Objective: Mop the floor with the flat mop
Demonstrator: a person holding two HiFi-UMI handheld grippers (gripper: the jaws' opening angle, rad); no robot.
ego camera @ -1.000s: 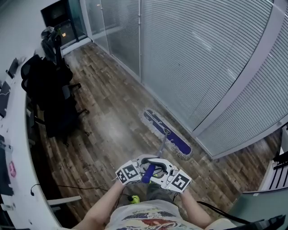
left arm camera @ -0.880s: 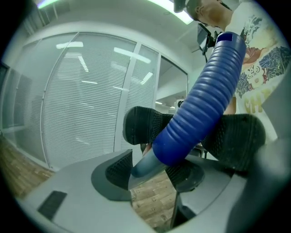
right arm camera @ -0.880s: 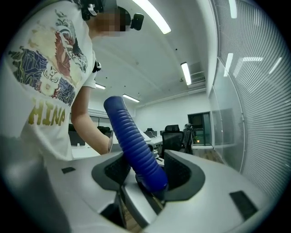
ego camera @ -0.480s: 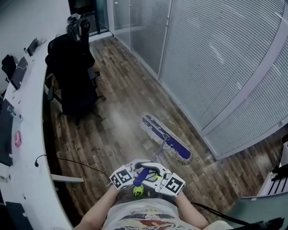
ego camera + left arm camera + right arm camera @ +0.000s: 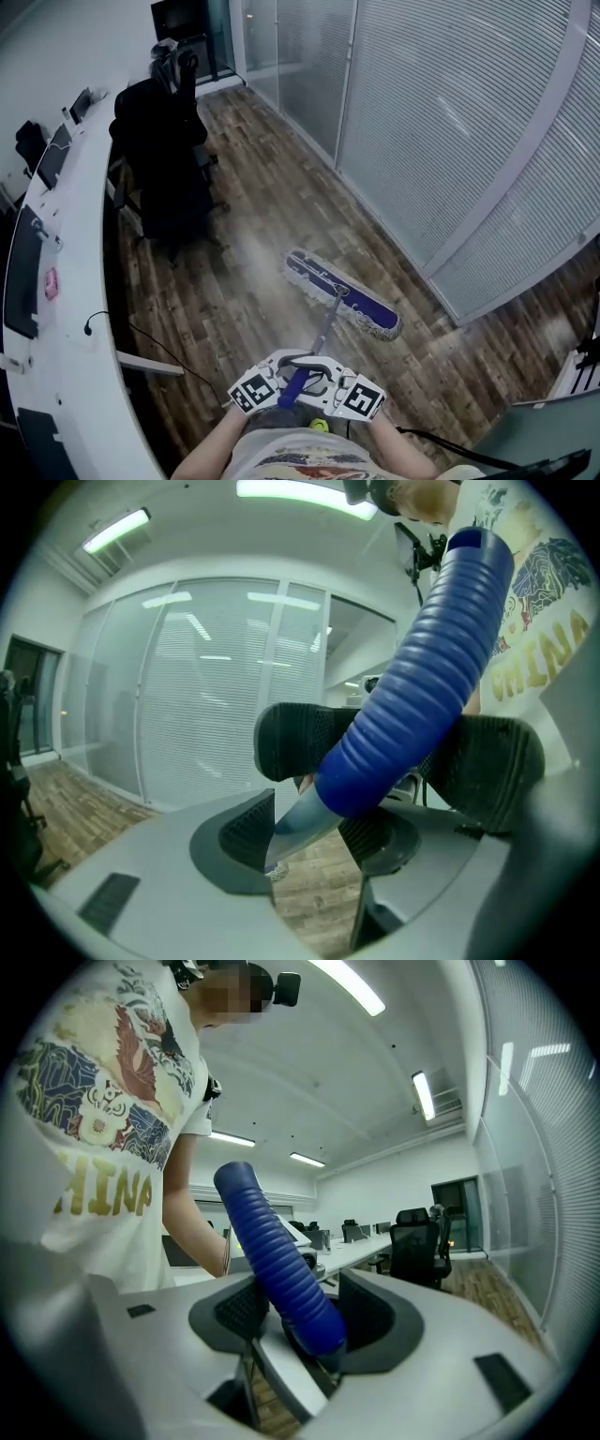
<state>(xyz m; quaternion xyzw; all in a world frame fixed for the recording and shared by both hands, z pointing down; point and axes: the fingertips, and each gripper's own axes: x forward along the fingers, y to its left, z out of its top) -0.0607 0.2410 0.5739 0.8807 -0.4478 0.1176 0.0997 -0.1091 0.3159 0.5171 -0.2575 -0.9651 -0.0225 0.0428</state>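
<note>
- Both grippers sit side by side at the top of the mop handle [image 5: 325,323], low in the head view, just in front of the person's shirt [image 5: 300,461].
- Left gripper [image 5: 305,832]: jaws have just been closing and are clamped on the mop handle, with the ribbed blue grip [image 5: 422,696] running up between them.
- Right gripper [image 5: 295,1321]: jaws are also clamped on the mop handle, and the blue grip slants up toward the person's arm.
- Mop head [image 5: 342,298]: flat on the floor [image 5: 253,197], lying diagonally. It is blue on top with a pale fringe. It is near the base of the glass wall [image 5: 450,112] but not touching it.
- Floor: dark wood-pattern planks, with a paler hazy patch just left of the mop head.
- Glass wall: runs along the right side, with closed blinds behind it and grey frame posts.
- Desk [image 5: 70,328]: white and curved, along the left edge, with dark screens on top.
- Chair [image 5: 164,173]: a black office chair at the desk, well apart from the mop head.
- Cable [image 5: 155,342]: a thin black cable trails over the floor by the desk edge.
</note>
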